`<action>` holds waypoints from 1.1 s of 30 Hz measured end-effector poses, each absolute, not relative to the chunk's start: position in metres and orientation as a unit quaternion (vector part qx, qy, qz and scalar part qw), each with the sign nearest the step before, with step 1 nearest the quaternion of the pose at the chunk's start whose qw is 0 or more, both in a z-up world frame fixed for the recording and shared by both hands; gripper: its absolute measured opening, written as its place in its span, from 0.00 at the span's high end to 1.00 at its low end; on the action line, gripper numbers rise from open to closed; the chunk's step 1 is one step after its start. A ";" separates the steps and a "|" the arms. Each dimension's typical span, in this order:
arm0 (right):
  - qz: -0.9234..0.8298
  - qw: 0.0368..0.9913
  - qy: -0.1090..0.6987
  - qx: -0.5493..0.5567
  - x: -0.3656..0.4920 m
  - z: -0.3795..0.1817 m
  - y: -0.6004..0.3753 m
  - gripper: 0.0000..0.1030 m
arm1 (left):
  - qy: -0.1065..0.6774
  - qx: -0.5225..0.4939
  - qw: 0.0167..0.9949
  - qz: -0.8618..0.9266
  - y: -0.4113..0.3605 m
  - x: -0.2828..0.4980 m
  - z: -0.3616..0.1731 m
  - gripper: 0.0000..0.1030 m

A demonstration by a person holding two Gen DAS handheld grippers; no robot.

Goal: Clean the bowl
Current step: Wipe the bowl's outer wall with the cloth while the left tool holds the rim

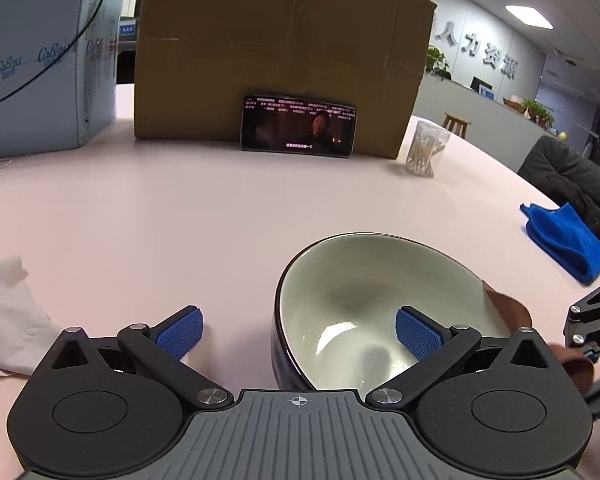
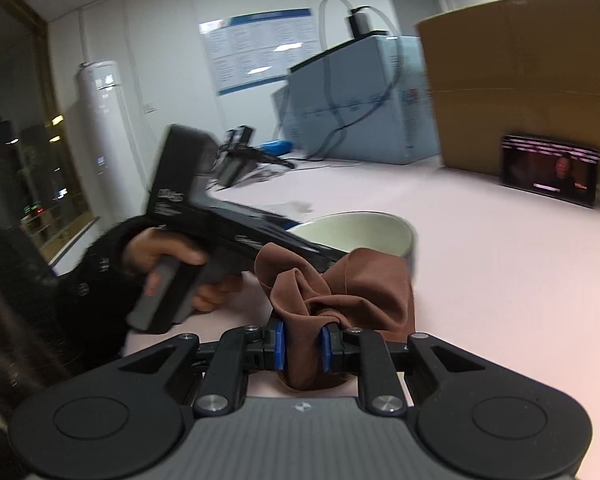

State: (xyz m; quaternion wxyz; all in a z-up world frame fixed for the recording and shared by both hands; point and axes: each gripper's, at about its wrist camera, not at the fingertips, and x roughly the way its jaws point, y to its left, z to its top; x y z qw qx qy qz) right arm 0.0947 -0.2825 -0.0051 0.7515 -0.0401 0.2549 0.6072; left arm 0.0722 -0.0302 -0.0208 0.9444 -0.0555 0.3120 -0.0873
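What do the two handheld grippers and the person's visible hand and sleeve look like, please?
Both the left gripper and right gripper have black linkages, silver pivot screws, blue textured pads, a grey ribbed plate and round black housings. The left hand is bare below a dark knit sleeve.

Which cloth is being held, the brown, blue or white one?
The brown cloth. The right gripper pinches it by the bowl, while the blue cloth and the white tissue lie loose on the table.

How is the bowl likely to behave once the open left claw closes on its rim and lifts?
The bowl looks like glazed ceramic, so probably rigid, fairly heavy and breakable. Its glossy rim may slip between the left claw pads. With one pad inside and one outside, a one-sided grip could let it tilt.
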 end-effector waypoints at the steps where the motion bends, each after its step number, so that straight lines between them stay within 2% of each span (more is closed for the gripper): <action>1: 0.606 0.752 0.254 -0.043 0.093 -0.005 -0.282 0.80 | 0.312 -0.056 0.944 -0.089 -0.030 0.072 -0.021 0.00; 5: 0.587 0.764 0.263 -0.036 0.096 -0.004 -0.281 0.83 | 0.310 -0.058 0.944 -0.098 -0.030 0.070 -0.021 0.00; 12: 0.549 0.787 0.282 -0.015 0.108 -0.008 -0.283 0.80 | 0.302 -0.064 0.939 -0.154 -0.035 0.067 -0.019 0.00; 26: 0.599 0.758 0.254 -0.052 0.091 -0.007 -0.278 0.78 | 0.294 -0.094 0.932 -0.193 -0.034 0.064 -0.019 0.00; 33: 0.557 0.785 0.270 -0.031 0.100 -0.008 -0.283 0.79 | 0.292 -0.094 0.932 -0.193 -0.034 0.064 -0.018 0.00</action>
